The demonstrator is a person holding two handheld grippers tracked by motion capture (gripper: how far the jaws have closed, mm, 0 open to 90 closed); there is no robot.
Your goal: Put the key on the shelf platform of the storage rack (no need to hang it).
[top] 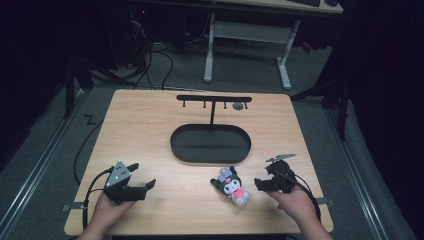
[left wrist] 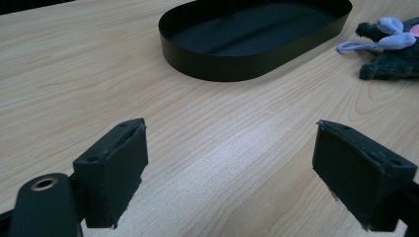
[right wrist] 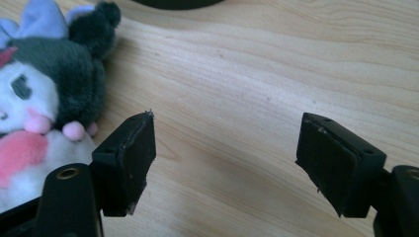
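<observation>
Right claw (top: pixel 261 184) stands wide open, empty, just beside the small black-and-white plush doll (top: pixel 231 186) near the black oval metal tray (top: pixel 175 145). Advice: centre over doll's body before closing.

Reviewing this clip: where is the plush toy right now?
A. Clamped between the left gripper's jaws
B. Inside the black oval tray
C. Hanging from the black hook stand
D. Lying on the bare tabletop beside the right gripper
D. The plush toy lies on the wooden table, in front of the black oval tray and just beside the open right gripper, whose jaws have nothing between them.
</observation>
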